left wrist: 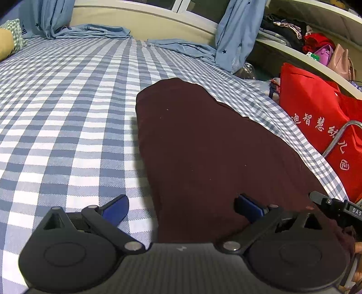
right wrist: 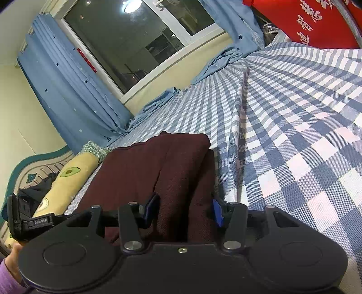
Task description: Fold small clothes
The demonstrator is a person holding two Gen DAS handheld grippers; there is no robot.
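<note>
Bed: blue-and-white checked sheet (left wrist: 67,113).
Garment: dark maroon knit cloth (left wrist: 203,147), long axis toward 12 o'clock.
Left claw (left wrist: 181,208): wide, empty.
Right claw (right wrist: 184,212): half-wide, straddling a cloth fold; grip unclear.

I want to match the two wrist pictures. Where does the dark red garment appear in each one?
Left wrist view: the dark red garment fills the centre and lower right, on the checked sheet.
Right wrist view: it lies at lower centre, running between the gripper's fingers.
Shared landmark: the red bag, at right in the left view, top right in the other.
</note>
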